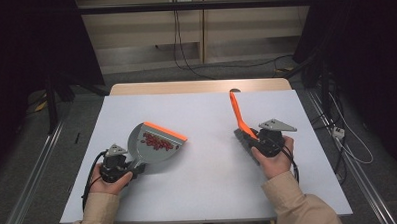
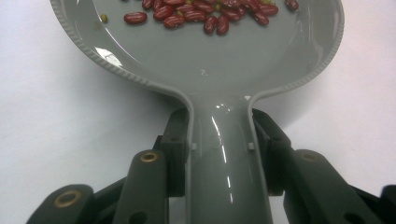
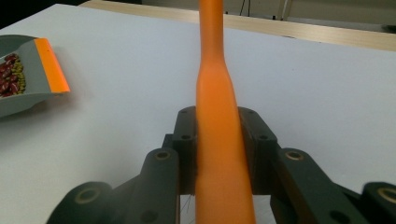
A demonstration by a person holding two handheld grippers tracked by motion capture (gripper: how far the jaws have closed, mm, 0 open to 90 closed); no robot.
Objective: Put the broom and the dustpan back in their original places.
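Note:
A grey dustpan (image 1: 155, 142) with an orange lip lies left of centre on the white table (image 1: 204, 182). Several red beans (image 1: 157, 141) and a few green ones rest inside it. My left gripper (image 1: 134, 170) is shut on the dustpan's handle (image 2: 226, 158), and the beans (image 2: 205, 13) sit just beyond in the pan (image 2: 187, 51). My right gripper (image 1: 253, 138) is shut on the orange handle of a brush (image 1: 238, 113), which points away from me. In the right gripper view the brush handle (image 3: 217, 93) runs up between the jaws of the right gripper (image 3: 218, 116), with the dustpan (image 3: 21, 95) far left.
A wooden table edge (image 1: 200, 86) shows behind the white board. Cables (image 1: 184, 57) trail on the floor beyond, and metal rails (image 1: 33, 168) run along both sides. Bare white surface (image 1: 207, 141) lies between the dustpan and the brush.

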